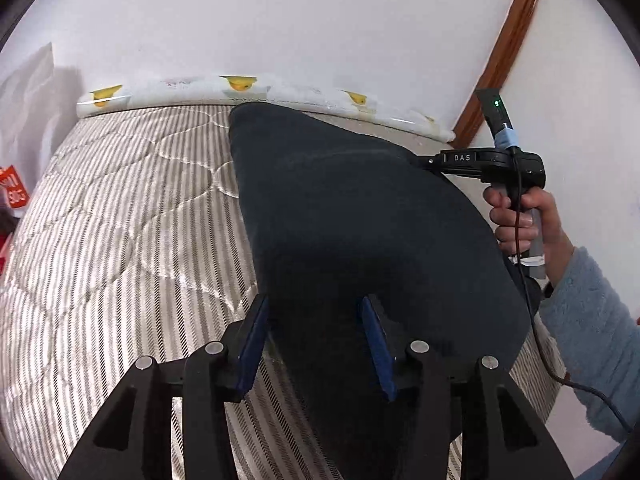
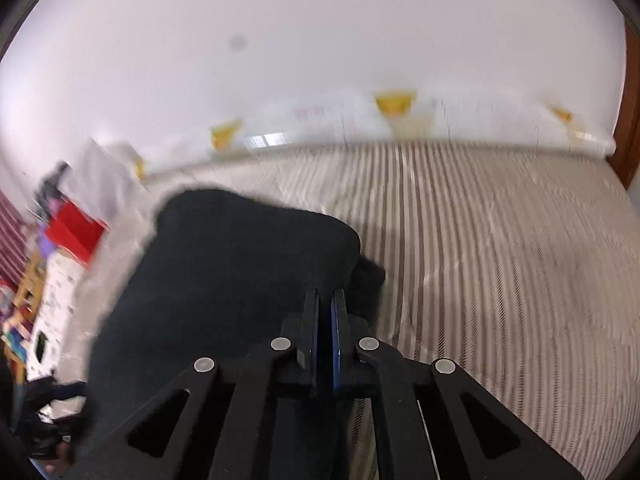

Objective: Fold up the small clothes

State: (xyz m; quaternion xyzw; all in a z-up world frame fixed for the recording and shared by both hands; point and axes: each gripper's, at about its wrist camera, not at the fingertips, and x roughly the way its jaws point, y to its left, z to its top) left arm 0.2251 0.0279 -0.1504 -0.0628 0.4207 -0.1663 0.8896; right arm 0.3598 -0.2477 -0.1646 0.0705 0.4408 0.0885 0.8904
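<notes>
Dark cloth spread over the striped mattress, filling the centre and lower right of the left wrist view. Left tongs at the bottom of that frame, blue pads spread apart with the near edge of the cloth lying between them, not pinched yet. Right tongs at lower centre of their own blurry view, pressed together on the cloth's edge; same tongs visible at right of the left view, nipping the far right side, hand wrapped round the grip.

Tips for doing this bit well, just my guess: close the left pads on one layer only, right at the hem, before lifting anything. Keep both pinch points level so the edge stays taut and straight. Carry it over low and slow toward the far end near the white roll at the top, line up the edges, then let go.
</notes>
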